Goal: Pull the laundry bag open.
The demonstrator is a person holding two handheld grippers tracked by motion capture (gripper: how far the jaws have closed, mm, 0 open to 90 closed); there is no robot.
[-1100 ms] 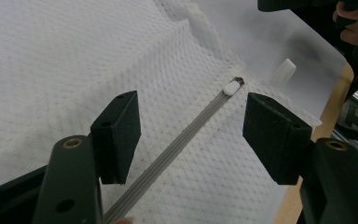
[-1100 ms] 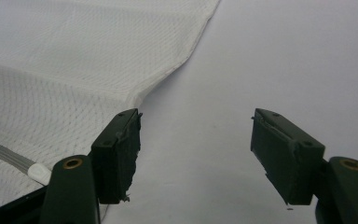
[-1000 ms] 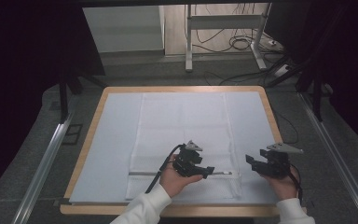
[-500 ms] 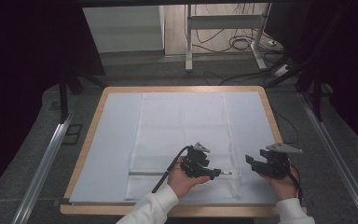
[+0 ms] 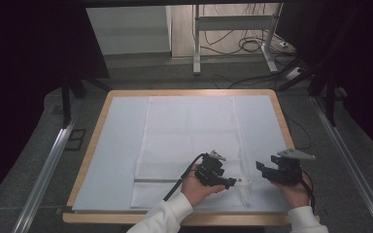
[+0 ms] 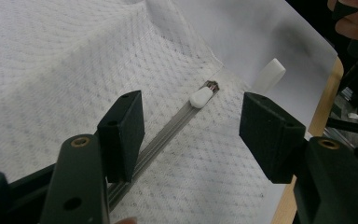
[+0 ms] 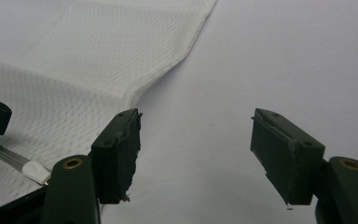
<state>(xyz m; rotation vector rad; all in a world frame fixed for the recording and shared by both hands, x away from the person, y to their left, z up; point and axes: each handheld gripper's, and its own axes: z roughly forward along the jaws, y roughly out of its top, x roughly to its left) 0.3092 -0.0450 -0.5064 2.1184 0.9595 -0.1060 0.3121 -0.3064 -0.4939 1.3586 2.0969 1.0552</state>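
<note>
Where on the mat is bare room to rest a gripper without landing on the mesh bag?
Free: the mat strip between the mesh bag and the table's left rim, and the narrower strip right of the bag. Crowded: the near right corner, where the left gripper hangs over the zipper pull and the right gripper hovers.

Mesh bag flat on the surface, both grippers at its near right corner

The mesh bag (image 5: 192, 141) lies on a sheet (image 5: 116, 160) that covers the surface (image 5: 93, 145). A zipper (image 6: 168, 135) runs across the bag near its near edge, its pull tab (image 6: 200, 97) at the right end. The left gripper (image 5: 229, 182) sits over that end of the zipper, the tab ahead between its jaws. The right gripper (image 5: 262, 167) is just right of the bag, over bare sheet.
</note>
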